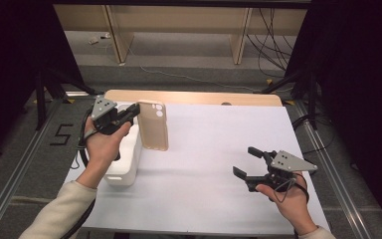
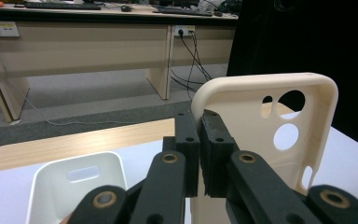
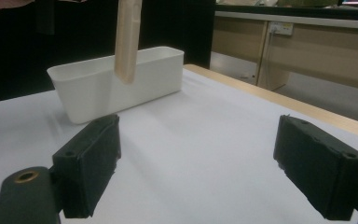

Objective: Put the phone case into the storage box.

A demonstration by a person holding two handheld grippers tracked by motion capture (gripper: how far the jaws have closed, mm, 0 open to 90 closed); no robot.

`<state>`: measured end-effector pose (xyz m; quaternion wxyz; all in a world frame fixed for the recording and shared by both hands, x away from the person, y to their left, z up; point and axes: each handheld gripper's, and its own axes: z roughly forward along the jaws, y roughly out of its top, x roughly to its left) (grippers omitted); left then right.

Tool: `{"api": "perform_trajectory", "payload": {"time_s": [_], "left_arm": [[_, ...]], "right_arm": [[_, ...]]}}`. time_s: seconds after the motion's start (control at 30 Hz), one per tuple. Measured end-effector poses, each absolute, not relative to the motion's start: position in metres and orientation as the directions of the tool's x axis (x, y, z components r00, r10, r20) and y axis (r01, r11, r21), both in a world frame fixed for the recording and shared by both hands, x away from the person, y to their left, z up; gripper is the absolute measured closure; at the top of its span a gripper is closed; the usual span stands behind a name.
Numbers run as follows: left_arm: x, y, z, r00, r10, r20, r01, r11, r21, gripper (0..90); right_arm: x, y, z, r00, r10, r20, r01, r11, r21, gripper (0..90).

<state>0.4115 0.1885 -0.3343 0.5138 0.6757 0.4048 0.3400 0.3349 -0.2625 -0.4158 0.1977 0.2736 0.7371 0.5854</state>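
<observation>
We have the left gripper (image 1: 129,115) clamped on one top corner of the beige phone case (image 1: 154,125), jaws pinched nearly together on the thin side wall; the case hangs off the table, just beside the white bin (image 1: 127,172) and over its right edge in the high view. Right gripper (image 1: 248,163) sits low over the white table (image 1: 219,149), well apart from the case, jaws spread wide with nothing between them. If the goal is dropping the case into the bin, which is our read, the main risk is the grip itself: it's a corner-only hold on a flexible rim, so the case can pivot or peel out of the pads if we swing it fast. Second risk: the case hangs long-side down, and from the right gripper view its lower end (image 3: 127,42) looks level with or just above the bin rim (image 3: 116,63) — we can't tell the clearance. Moving sideways without lifting could clip the rim and shove or tip the light bin. Third: releasing off-centre lands it half on the rim, or out on the table. The right gripper is free to steady the bin but is too far away to help right now.
</observation>
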Motion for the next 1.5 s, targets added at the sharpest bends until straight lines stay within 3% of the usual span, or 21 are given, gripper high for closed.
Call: {"api": "perform_trajectory", "payload": {"time_s": [1.47,1.5], "left_arm": [[0.412,0.219,-0.332,0.399,0.917,0.022,0.185,-0.103,0.977,86.6],[0.41,0.215,-0.333,0.381,0.923,-0.051,0.214,-0.034,0.976,86.5]], "right_arm": [[0.337,-0.263,-0.419,-0.77,0.637,0.019,0.16,0.165,0.973,16.1],[0.337,-0.263,-0.419,-0.772,0.635,0.019,0.163,0.169,0.972,16.1]]}}
